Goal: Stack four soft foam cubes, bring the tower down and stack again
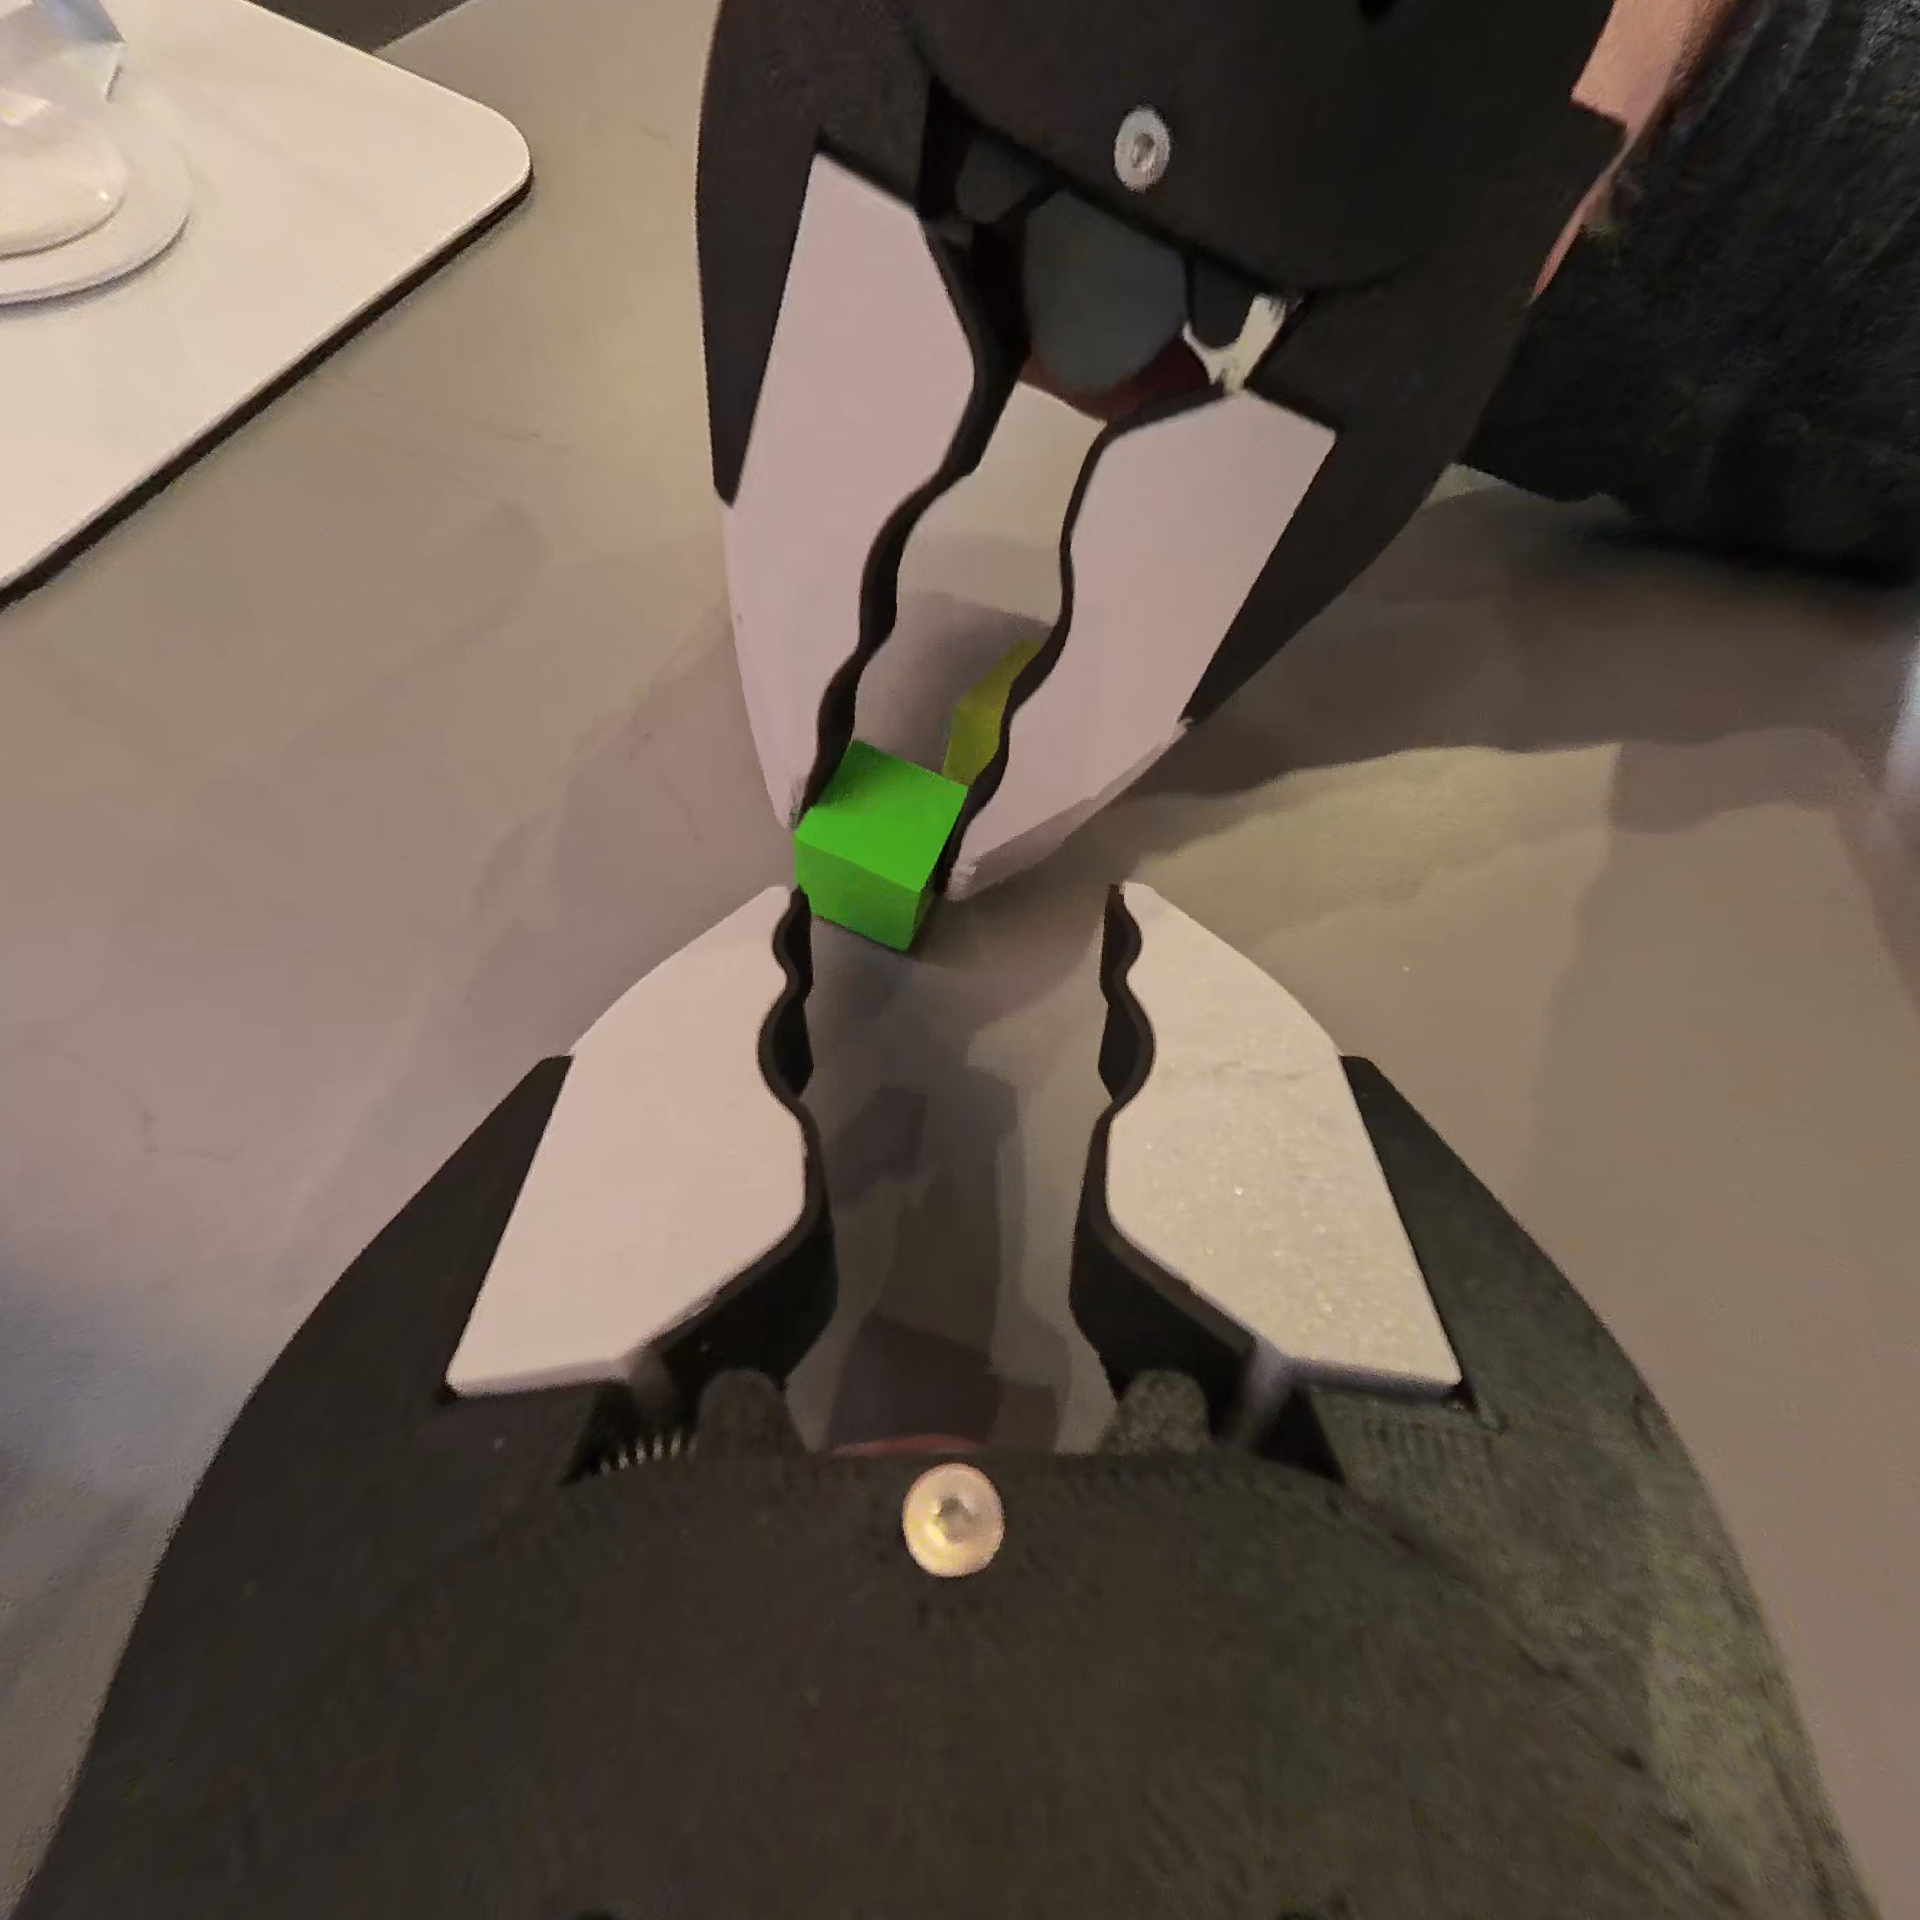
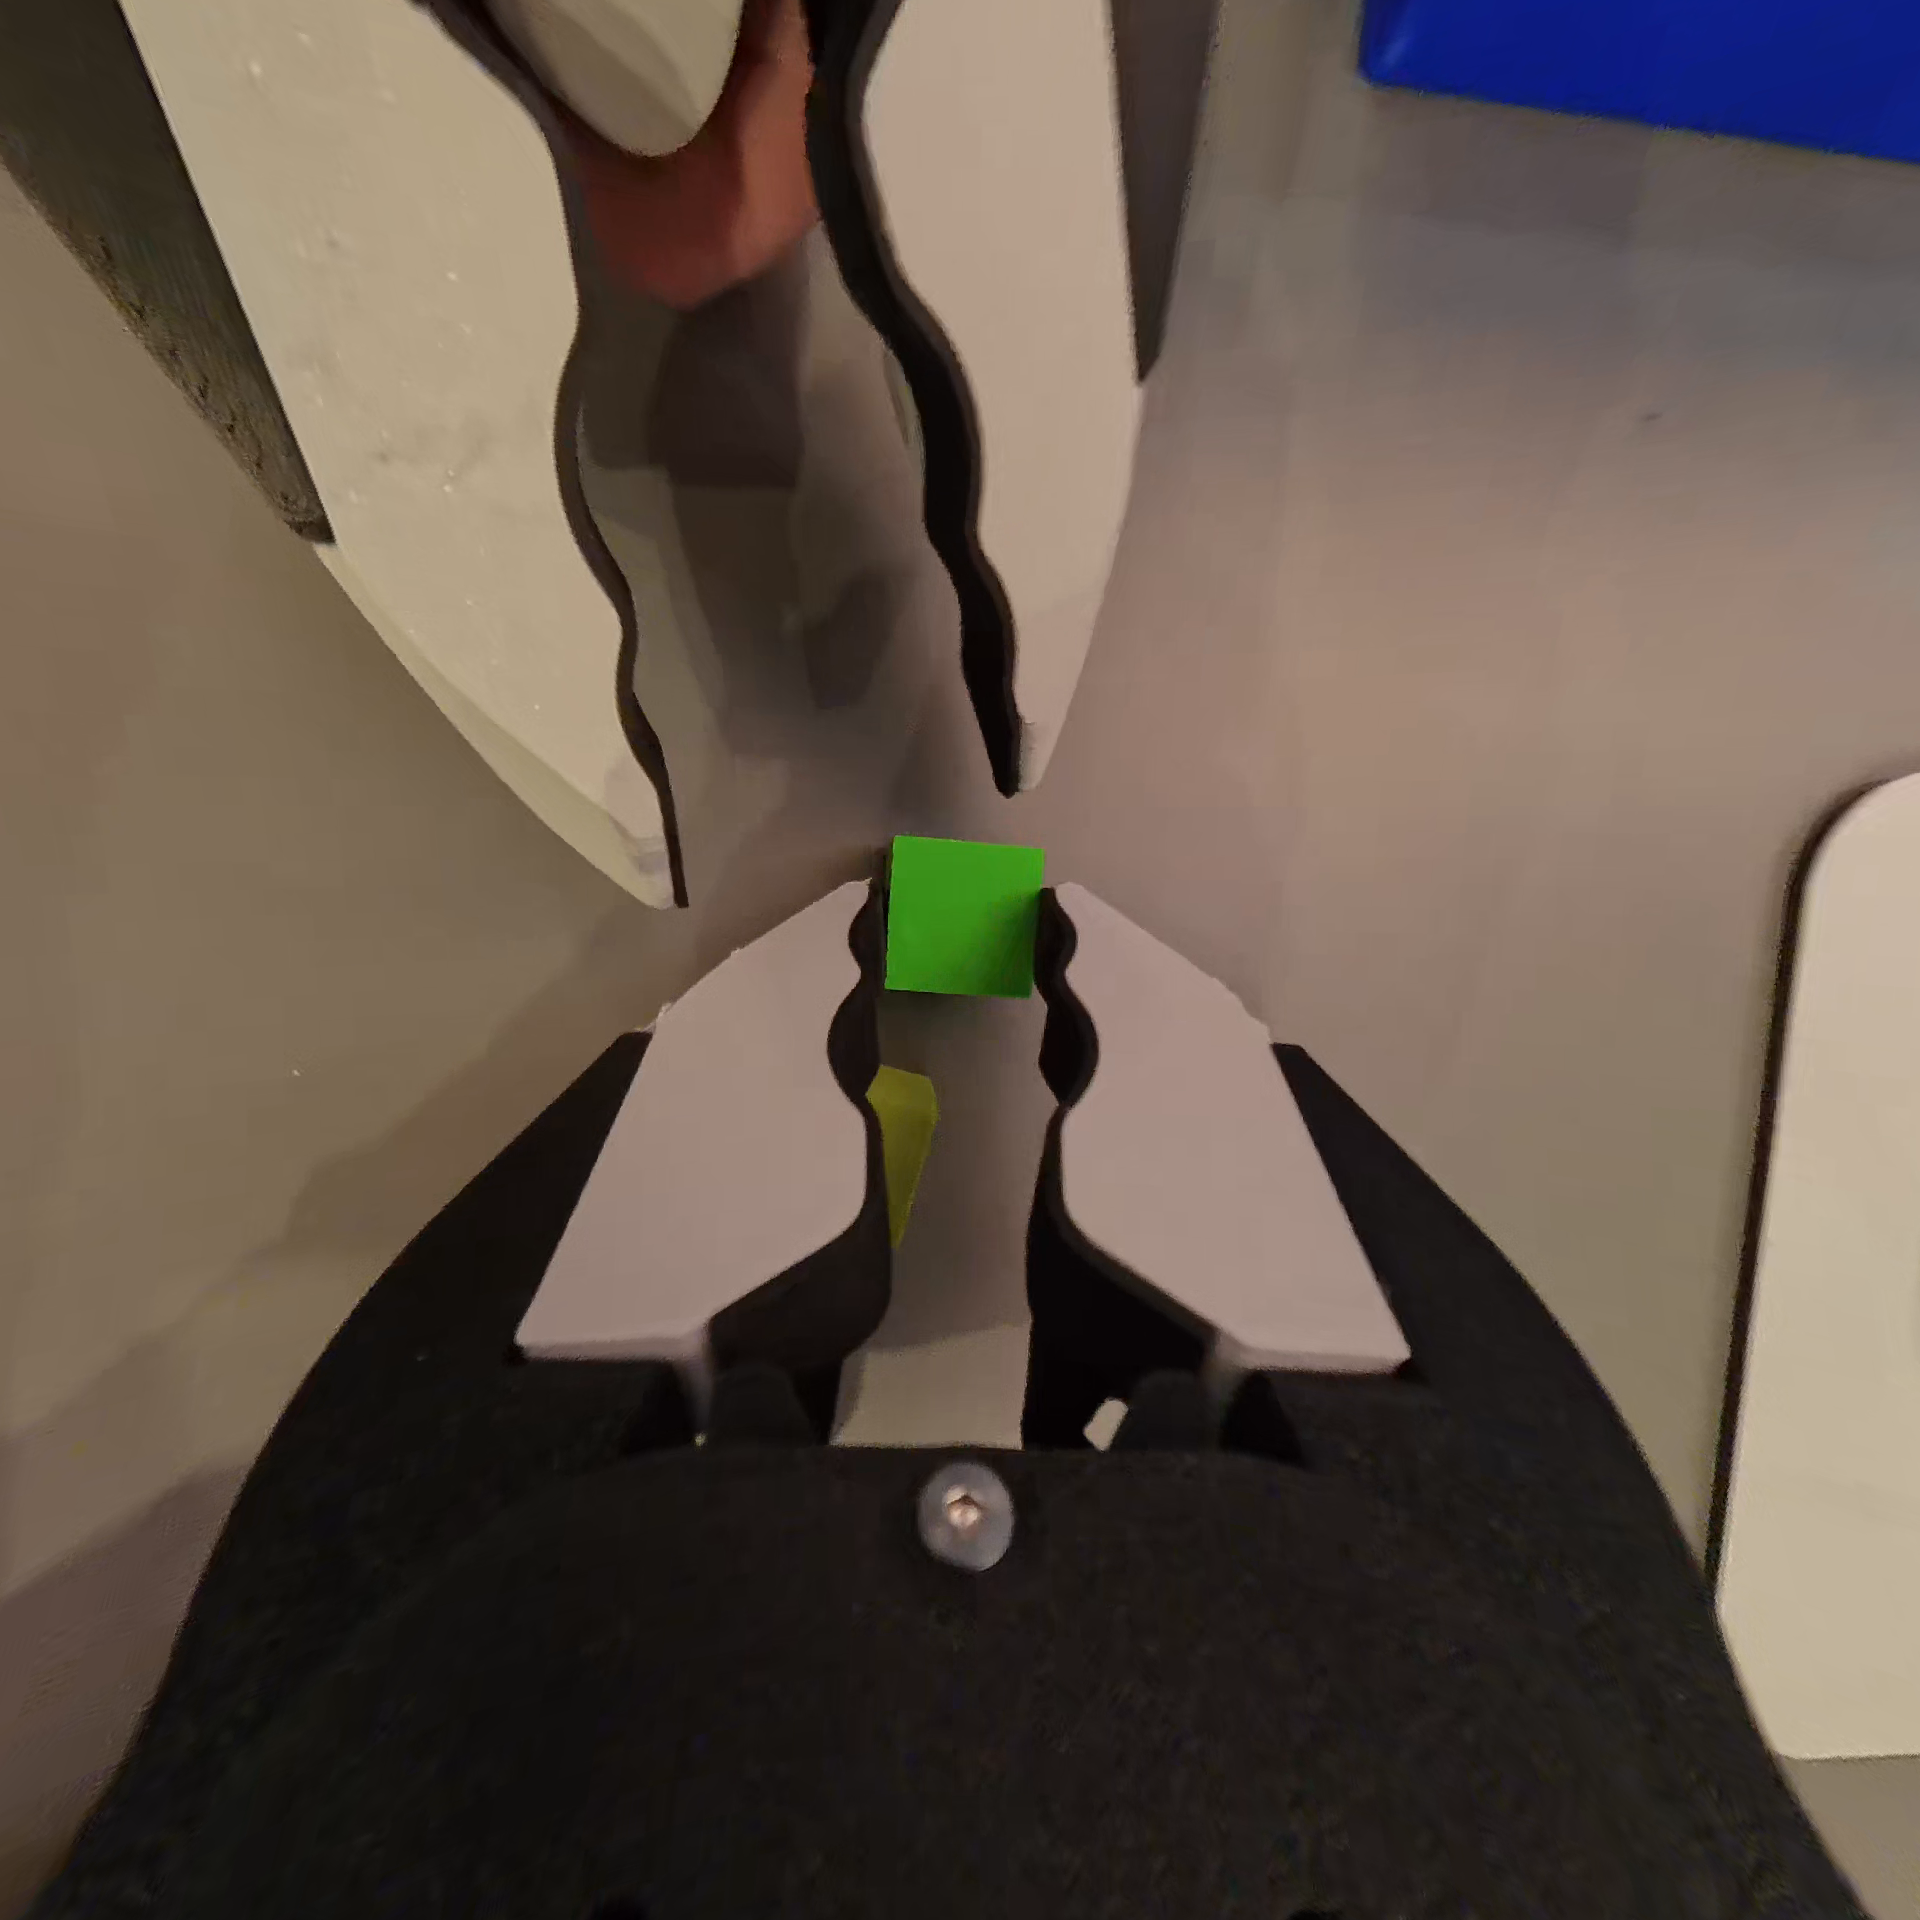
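A bright green foam cube [image 2: 961, 920] sits between the fingertips of my right gripper [image 2: 958, 896], and both pads press on its sides. The left wrist view shows the same: the right gripper [image 1: 883, 847] reaches in from the top and clamps the green cube [image 1: 878, 862] low over the grey table [image 1: 364, 831]. A yellow-green cube [image 2: 902, 1132] lies on the table under the right gripper's fingers, and it also shows in the left wrist view [image 1: 982, 727]. My left gripper [image 1: 954, 902] is open and empty, its tips just in front of the green cube. It faces the right gripper [image 2: 836, 836].
A white mat [image 1: 260, 260] with a clear glass object [image 1: 62, 156] lies at the far left; the mat also shows at the right of the right wrist view [image 2: 1849, 1247]. A blue object [image 2: 1662, 73] is at the top right. A dark sleeve [image 1: 1714, 364] is behind the right gripper. Both grippers' tips are close together, under 4 cm apart. From either gripper's tips it is about 20 cm to the blue object [image 2: 1662, 73].
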